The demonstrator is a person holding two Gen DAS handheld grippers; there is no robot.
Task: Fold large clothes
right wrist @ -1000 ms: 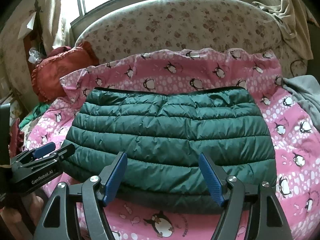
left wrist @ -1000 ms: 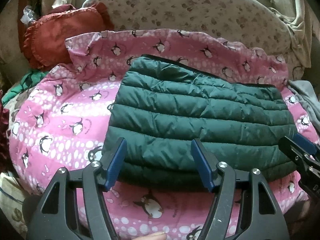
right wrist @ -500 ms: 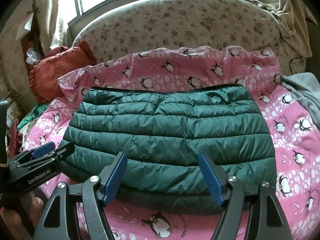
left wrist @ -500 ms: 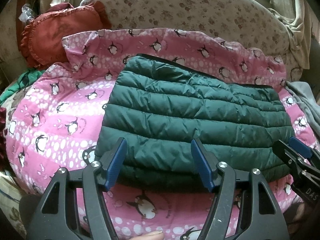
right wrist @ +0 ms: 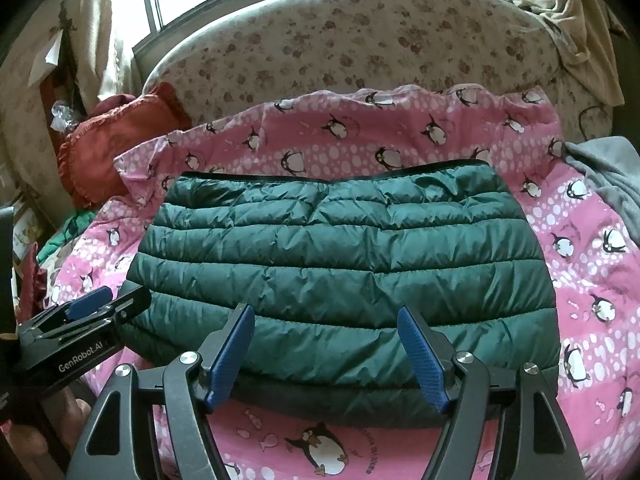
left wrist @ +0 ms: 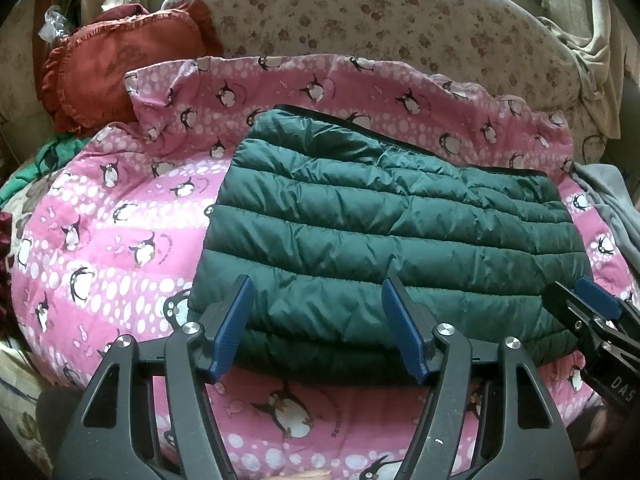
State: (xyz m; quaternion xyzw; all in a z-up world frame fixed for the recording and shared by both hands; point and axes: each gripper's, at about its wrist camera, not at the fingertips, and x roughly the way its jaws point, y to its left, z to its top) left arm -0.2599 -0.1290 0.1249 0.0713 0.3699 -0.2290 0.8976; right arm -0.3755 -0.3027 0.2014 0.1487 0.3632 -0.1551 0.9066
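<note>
A dark green quilted puffer jacket [left wrist: 384, 232] lies folded into a flat rectangle on a pink penguin-print blanket [left wrist: 120, 240]; it also shows in the right wrist view [right wrist: 344, 264]. My left gripper [left wrist: 320, 328] is open and empty, held just in front of the jacket's near left edge. My right gripper [right wrist: 326, 354] is open and empty, in front of the jacket's near edge. The right gripper shows at the right edge of the left wrist view [left wrist: 592, 320]. The left gripper shows at the left of the right wrist view [right wrist: 88, 320].
A floral sofa back [right wrist: 360, 48] rises behind the blanket [right wrist: 580, 264]. A red ruffled cushion [left wrist: 120, 68] lies at the back left. Grey cloth [right wrist: 608, 180] lies at the right. Beige cloth [right wrist: 568, 8] hangs over the sofa's right end. Green fabric [left wrist: 44, 160] lies at the left.
Both grippers have drawn back a little from the jacket and stayed open. The jacket has not moved.
</note>
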